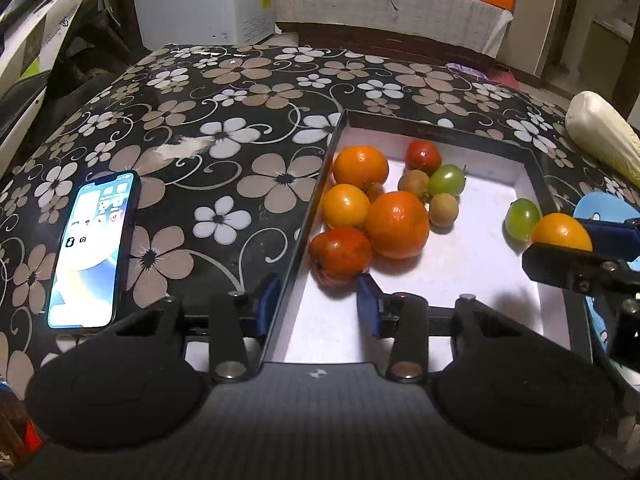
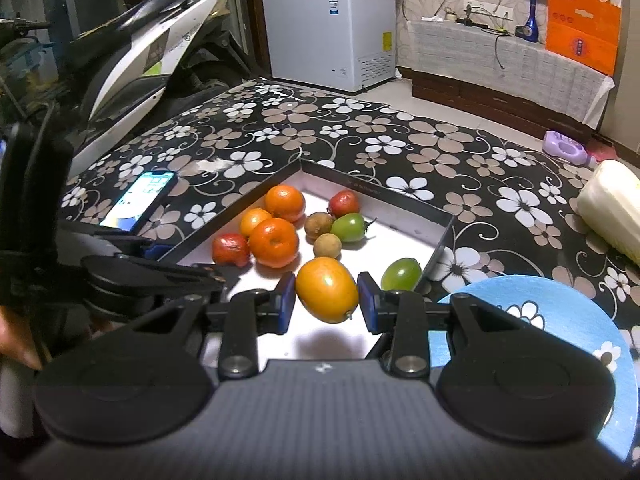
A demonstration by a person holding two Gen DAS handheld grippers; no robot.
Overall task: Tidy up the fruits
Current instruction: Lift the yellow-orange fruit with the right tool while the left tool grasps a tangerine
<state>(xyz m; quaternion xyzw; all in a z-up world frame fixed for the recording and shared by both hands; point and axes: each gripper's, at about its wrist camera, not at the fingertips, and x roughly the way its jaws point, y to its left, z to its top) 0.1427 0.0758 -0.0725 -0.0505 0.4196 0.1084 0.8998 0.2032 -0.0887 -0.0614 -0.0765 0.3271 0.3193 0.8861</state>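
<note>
Much is cut off or hidden. The near end of the tray (image 1: 554, 184) is covered by the left gripper (image 1: 318, 300) body in its own view, and the blue plate (image 2: 560, 320) is seen only in part, its lower side hidden behind the right gripper (image 2: 326, 298). A pale ribbed vegetable (image 2: 612, 208) is clipped by the right frame edge. The yellow-orange fruit (image 2: 326, 290) is partly masked in the left view by a black finger.

That fruit is smooth, glossy and oval, with a small stem nub at its lower end; it is held between the blue pads (image 2: 287, 296) of the right gripper, above the tray's white floor, near the tray's right wall and just beside a green fruit (image 2: 401, 274).

The left gripper is spread wide and holds nothing; its fingers straddle the tray's left wall, one pad close to a red fruit (image 1: 340, 254) with dull, mottled skin.

The tray is shallow and rectangular, dark-walled with a matte white base. Dimpled oranges (image 1: 396, 224), small brown round fruits (image 1: 443, 209) and another green fruit (image 1: 447, 179) are clustered at its left side. The table (image 1: 248, 120) is covered in glossy black cloth printed with flowers, on which a lit phone (image 1: 94, 250) lies flat.
</note>
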